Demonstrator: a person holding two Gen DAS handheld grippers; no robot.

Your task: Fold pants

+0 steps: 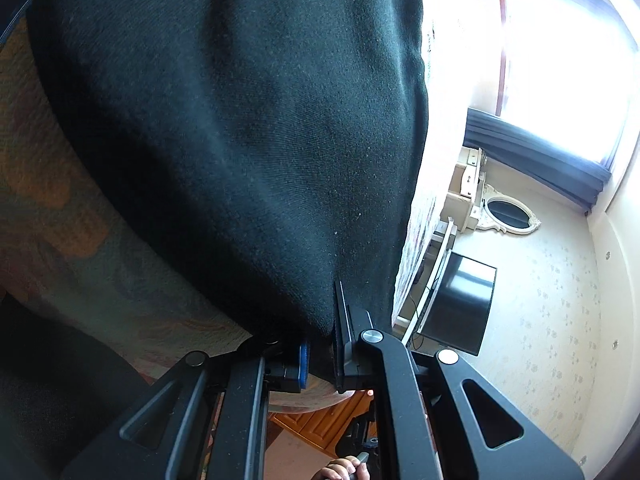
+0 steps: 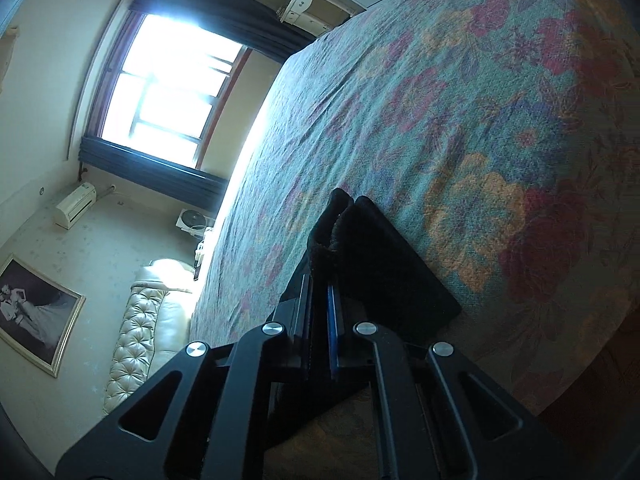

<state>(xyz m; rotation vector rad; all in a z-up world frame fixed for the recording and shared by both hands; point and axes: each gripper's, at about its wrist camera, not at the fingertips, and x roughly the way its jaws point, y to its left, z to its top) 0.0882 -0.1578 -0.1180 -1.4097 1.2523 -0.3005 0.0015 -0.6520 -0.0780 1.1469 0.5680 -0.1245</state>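
While both tools grip cloth, the relation that matters is how the dark, heavy-weave fabric pants (image 1: 240,128) hang relative to the floral teal-and-pink woven bedspread (image 2: 460,92), which serves as the landmark. Nearest in the left wrist view, the left black two-finger gripper (image 1: 320,344) has its jaws drawn together on an edge of the pants, the cloth running straight away from the fingertips as one broad sheet that fills most of the view and covers the bedspread beyond it. Nearest in the right wrist view, the right black two-finger gripper (image 2: 320,316) is likewise clamped on the pants, where a bunched, doubled edge pokes out past the fingertips and a flat dark panel trails off to the right side of the fingers, lying against the bedspread. Both tools are rolled well over, so the room appears tipped sideways in each view. Judging from this, the garment is held up by one edge between the two hands, above the near part of the bedspread, and the coming move probably turns on carrying that edge across the open spread. Farther off, past the bedspread's far edge, stands a bright wood-framed window (image 2: 168,92).
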